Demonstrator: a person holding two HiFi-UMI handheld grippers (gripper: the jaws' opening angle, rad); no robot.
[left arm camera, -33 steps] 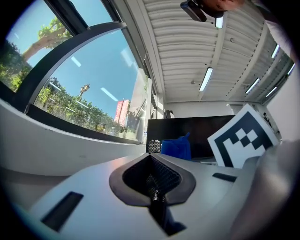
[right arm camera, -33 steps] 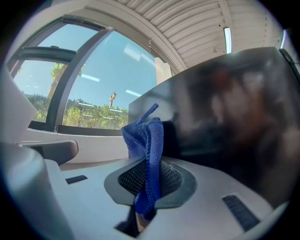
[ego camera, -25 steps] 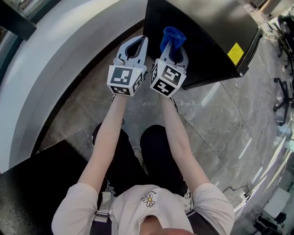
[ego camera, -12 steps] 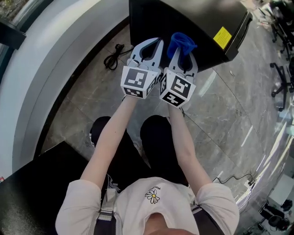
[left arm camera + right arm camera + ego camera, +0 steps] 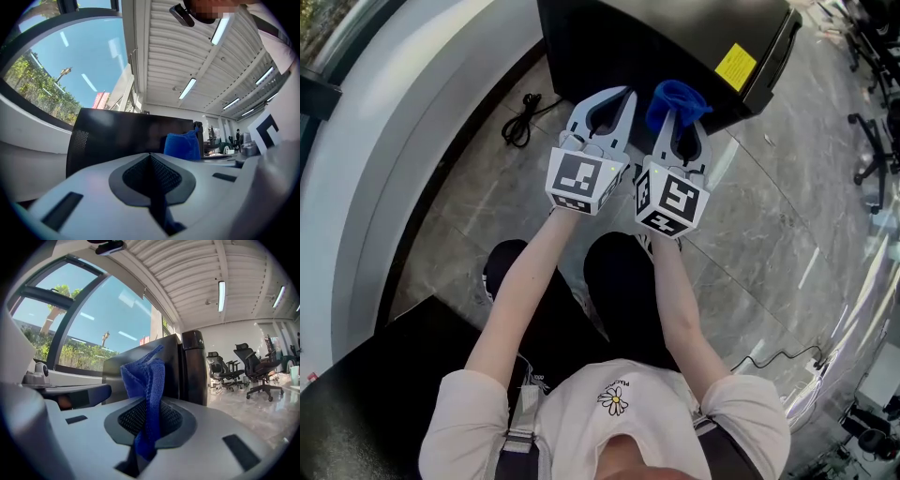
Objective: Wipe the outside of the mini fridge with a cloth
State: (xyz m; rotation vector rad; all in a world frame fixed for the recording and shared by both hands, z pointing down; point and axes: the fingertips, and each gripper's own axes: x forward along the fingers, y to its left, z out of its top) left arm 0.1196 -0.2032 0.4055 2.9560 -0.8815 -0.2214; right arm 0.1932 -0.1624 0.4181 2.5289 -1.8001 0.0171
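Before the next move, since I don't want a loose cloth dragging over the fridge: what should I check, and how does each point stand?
1. Cloth clamped in the right hand-held gripper: ok, jaws shut on it.
2. Cloth sticks out past the tips: ok.
3. Left hand-held gripper free: ok, shut with nothing in it.
4. Cloth touching the fridge: cannot tell.
5. Cable on the floor apart from both grippers: ok.
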